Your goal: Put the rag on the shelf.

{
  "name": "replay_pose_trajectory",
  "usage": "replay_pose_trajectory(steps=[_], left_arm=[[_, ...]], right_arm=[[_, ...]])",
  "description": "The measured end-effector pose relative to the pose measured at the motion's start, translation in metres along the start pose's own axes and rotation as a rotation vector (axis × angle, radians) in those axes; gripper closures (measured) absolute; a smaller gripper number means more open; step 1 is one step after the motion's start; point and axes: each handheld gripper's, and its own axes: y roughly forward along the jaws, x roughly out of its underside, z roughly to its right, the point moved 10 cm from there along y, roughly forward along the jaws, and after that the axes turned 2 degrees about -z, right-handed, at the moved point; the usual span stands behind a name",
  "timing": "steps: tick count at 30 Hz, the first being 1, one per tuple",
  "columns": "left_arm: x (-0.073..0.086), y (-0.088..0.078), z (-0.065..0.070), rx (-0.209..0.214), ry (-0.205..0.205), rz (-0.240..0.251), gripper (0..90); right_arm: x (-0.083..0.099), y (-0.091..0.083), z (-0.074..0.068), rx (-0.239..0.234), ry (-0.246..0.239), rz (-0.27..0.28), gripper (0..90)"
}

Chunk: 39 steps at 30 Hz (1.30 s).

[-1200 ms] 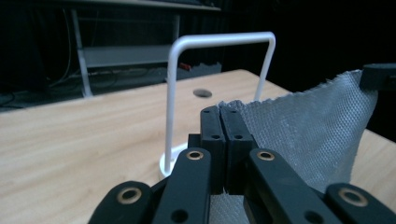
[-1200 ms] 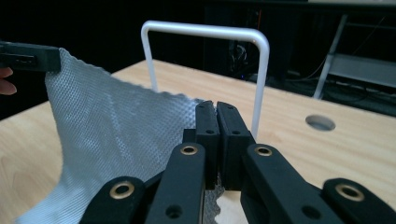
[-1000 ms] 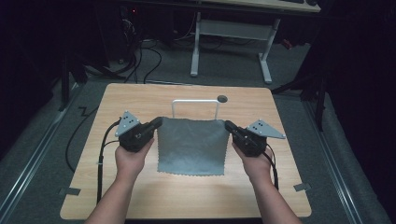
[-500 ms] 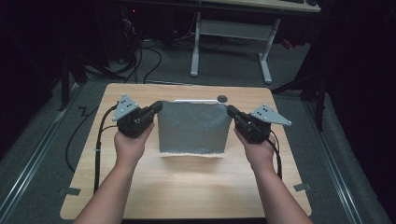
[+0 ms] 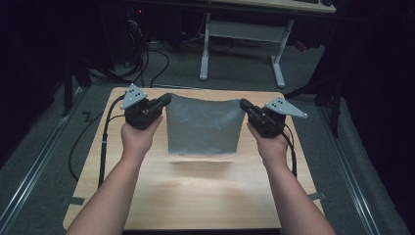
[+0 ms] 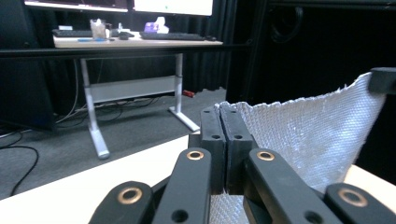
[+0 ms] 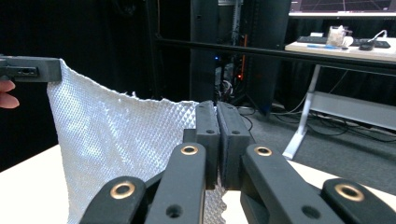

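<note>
A grey cloth hangs between the two sets of tongs, its upper edge running left to right across the tabletop and sagging a little in the middle. Its flat face is turned toward the person and its lower edge points down at the wood. It is roughly square, so no long axis stands out.

A second ago the cloth lay spread on the tabletop with the tongs at its far corners. Half a second ago it was partly raised. Now it hangs clear of the wood, a soft shadow under its bottom edge.

The left tongs are clamped together on the cloth's upper left corner, and the right tongs are clamped on the upper right one. In both gripper views the black jaws meet with the fabric pinched between them.

The cloth has a fine waffle-like weave, pale silver-grey under the light, with frayed, slightly jagged edges.
</note>
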Motion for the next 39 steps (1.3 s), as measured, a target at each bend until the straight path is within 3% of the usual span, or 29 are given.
replay_pose_trajectory(steps=[6, 9, 18, 23, 26, 30, 33, 39], left_arm=[[-0.006, 0.016, -0.015, -0.033, -0.011, -0.015, 90.0], [-0.010, 0.026, -0.024, -0.059, 0.003, -0.016, 90.0], [-0.009, 0.048, -0.042, -0.084, -0.022, -0.035, 90.0], [-0.003, 0.059, -0.049, -0.098, -0.011, -0.063, 90.0], [0.004, 0.066, -0.054, -0.094, -0.012, -0.090, 89.9], [0.024, 0.077, -0.060, -0.089, -0.015, -0.167, 89.9], [0.036, 0.081, -0.061, -0.088, -0.005, -0.195, 90.0], [0.062, 0.083, -0.058, -0.061, -0.041, -0.229, 90.0]], right_arm=[[-0.006, 0.016, 0.009, 0.002, 0.029, -0.002, 88.9], [-0.010, 0.030, 0.016, 0.006, 0.034, -0.008, 88.9], [-0.018, 0.056, 0.031, 0.027, 0.047, -0.021, 89.1], [-0.016, 0.072, 0.041, 0.045, 0.045, -0.039, 89.3], [-0.011, 0.079, 0.045, 0.054, 0.049, -0.053, 89.3], [0.002, 0.091, 0.051, 0.070, 0.038, -0.103, 89.3], [0.018, 0.099, 0.055, 0.072, 0.037, -0.147, 89.3], [0.039, 0.102, 0.057, 0.069, 0.039, -0.191, 89.2]])
